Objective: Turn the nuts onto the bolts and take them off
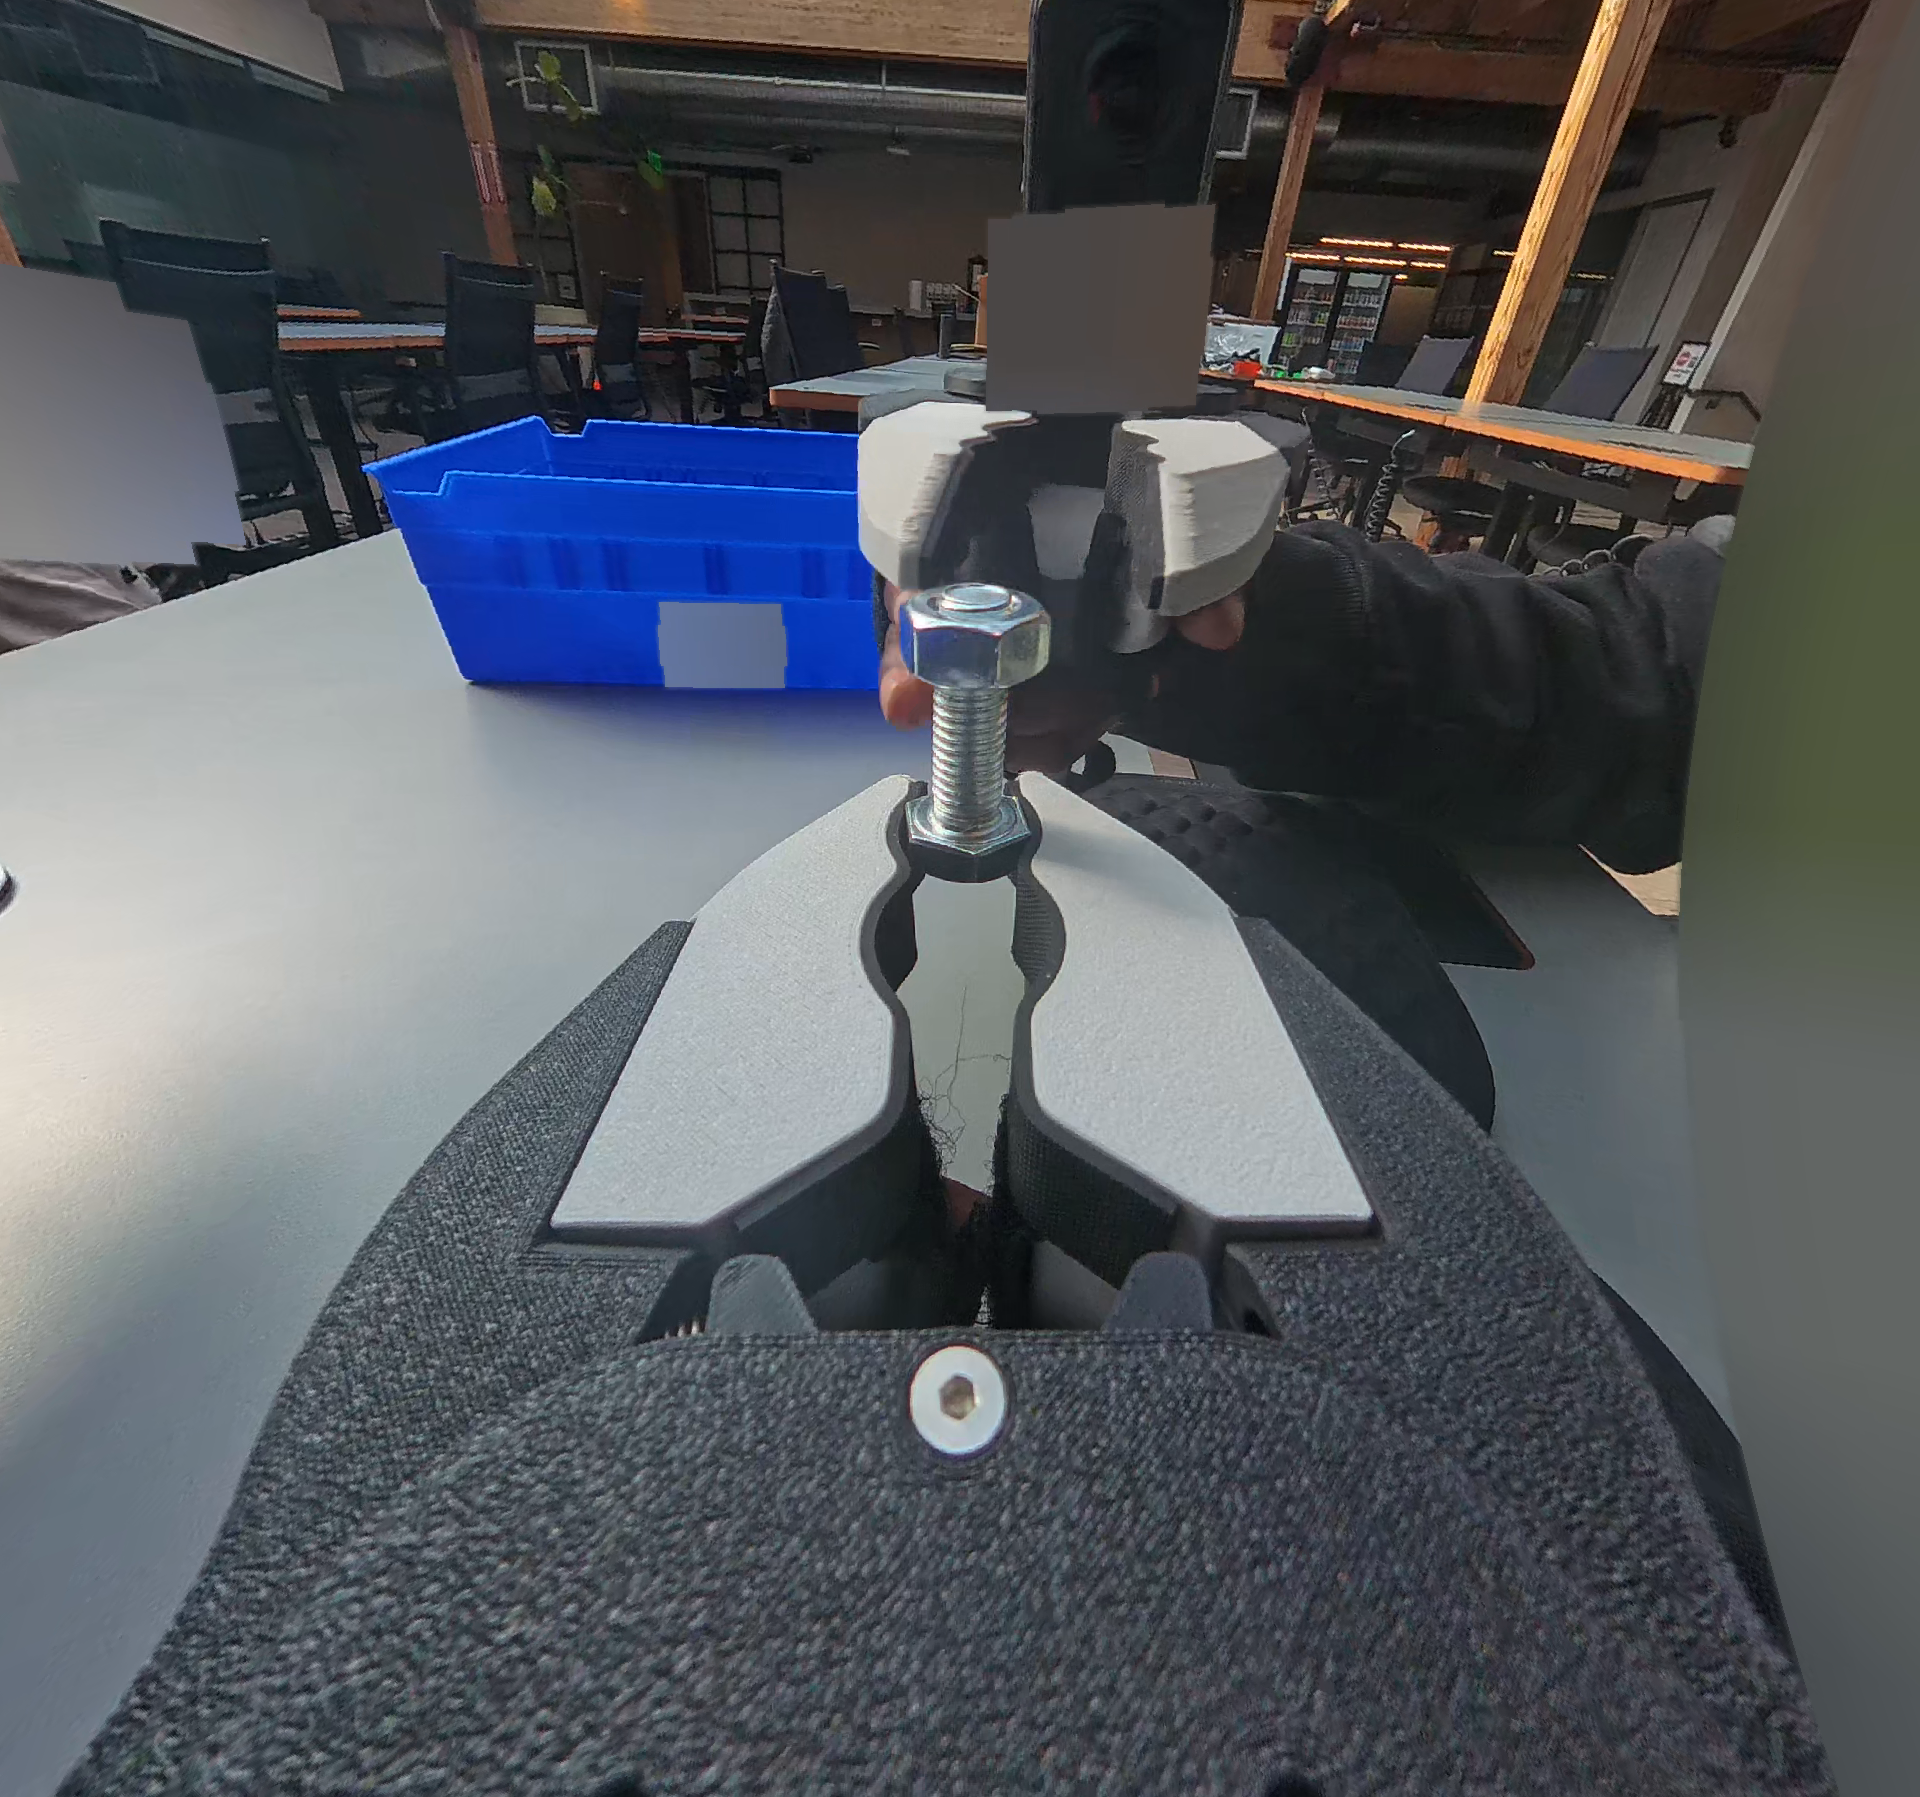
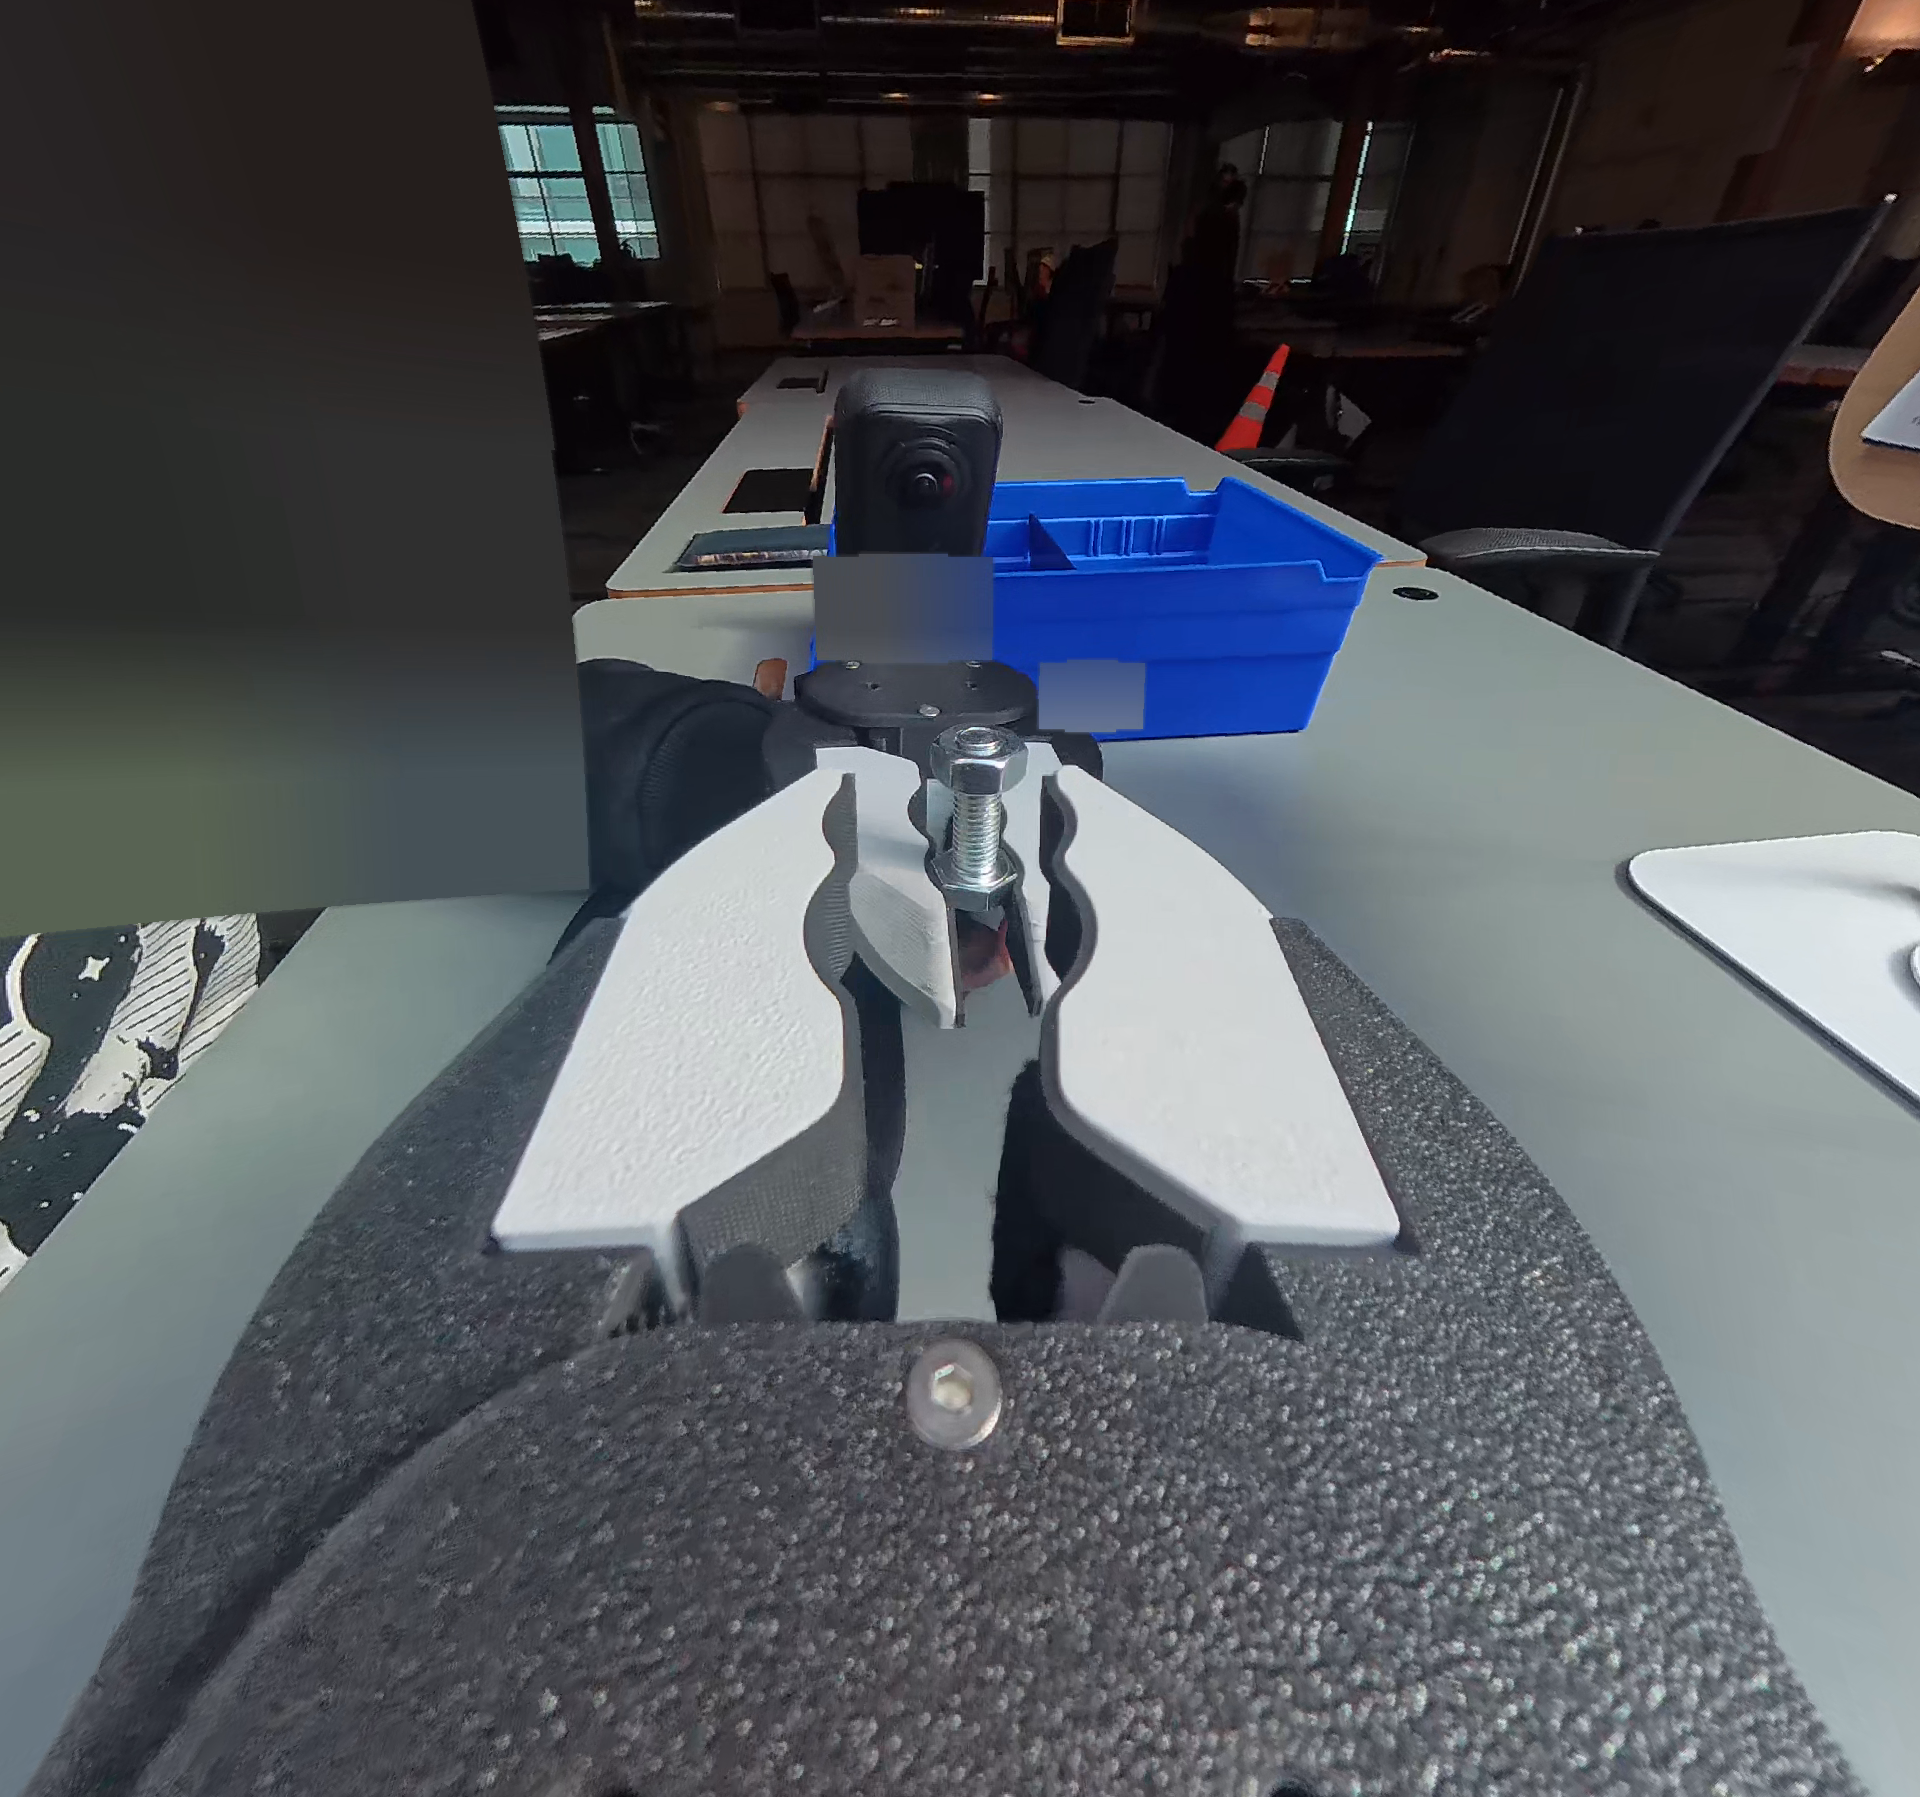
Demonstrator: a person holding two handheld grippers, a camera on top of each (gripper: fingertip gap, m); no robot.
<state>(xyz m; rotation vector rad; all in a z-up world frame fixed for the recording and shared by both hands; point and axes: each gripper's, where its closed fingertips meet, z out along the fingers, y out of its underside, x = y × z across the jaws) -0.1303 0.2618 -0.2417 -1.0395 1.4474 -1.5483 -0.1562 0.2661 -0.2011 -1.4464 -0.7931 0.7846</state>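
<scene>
Left gripper (image 1: 966,812) clamped tight; right gripper (image 2: 951,817) apparently parted, facing it.

A silver bolt (image 1: 966,760) carries a silver nut (image 1: 975,641); the bin (image 1: 623,584) is blue, the desk (image 1: 364,864) grey.

Bolt (image 1: 968,760) head: hidden from you, down between the left gripper (image 1: 966,838) fingertips.
Blue bin (image 1: 634,552) right end: covered by the right gripper (image 1: 1070,542), behind the bolt.
Bin interior beyond the bolt: you can't tell what it holds.
White mat (image 2: 1787,926), right of the bolt: cut off by the frame edge.
</scene>
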